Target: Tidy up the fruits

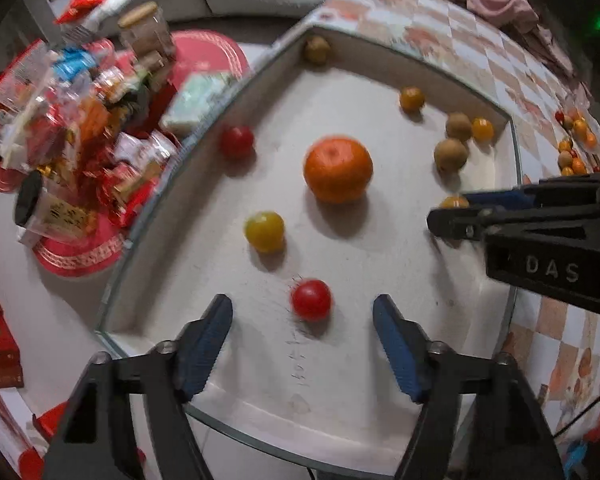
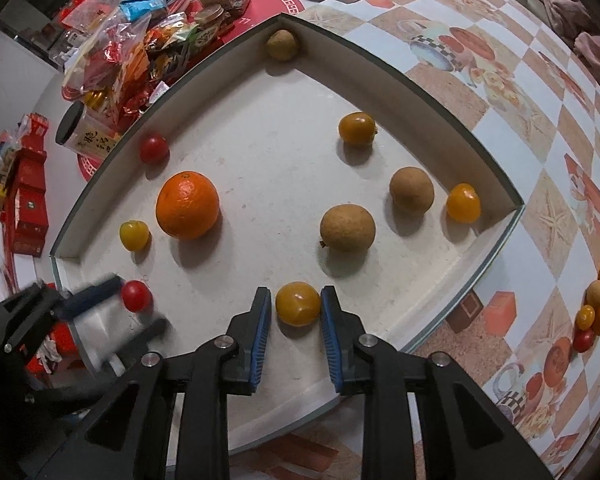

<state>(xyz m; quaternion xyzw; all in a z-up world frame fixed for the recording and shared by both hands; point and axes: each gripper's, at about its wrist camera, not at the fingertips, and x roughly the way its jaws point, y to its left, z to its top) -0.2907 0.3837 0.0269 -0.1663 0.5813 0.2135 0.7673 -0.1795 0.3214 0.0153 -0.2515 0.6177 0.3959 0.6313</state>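
Note:
A shallow white tray (image 2: 260,160) lies on a chequered tablecloth and holds loose fruit. My left gripper (image 1: 303,306) is open just above the tray floor, with a red tomato (image 1: 311,300) lying untouched between its blue pads. My right gripper (image 2: 296,292) straddles a yellow-orange fruit (image 2: 298,304) that rests on the tray, with a thin gap at the left pad, so the jaws are open. A large orange (image 2: 187,205) sits mid-tray. Round it lie a yellow tomato (image 2: 134,235), a second red tomato (image 2: 153,148), brown fruits (image 2: 347,227) and small orange fruits (image 2: 357,129).
A heap of mixed small fruit (image 2: 596,312) lies on the tablecloth (image 2: 500,128) to the right of the tray. Beyond the tray's left wall stand snack bags and jars (image 2: 140,40) on a red mat. Red boxes (image 2: 28,200) lie further left.

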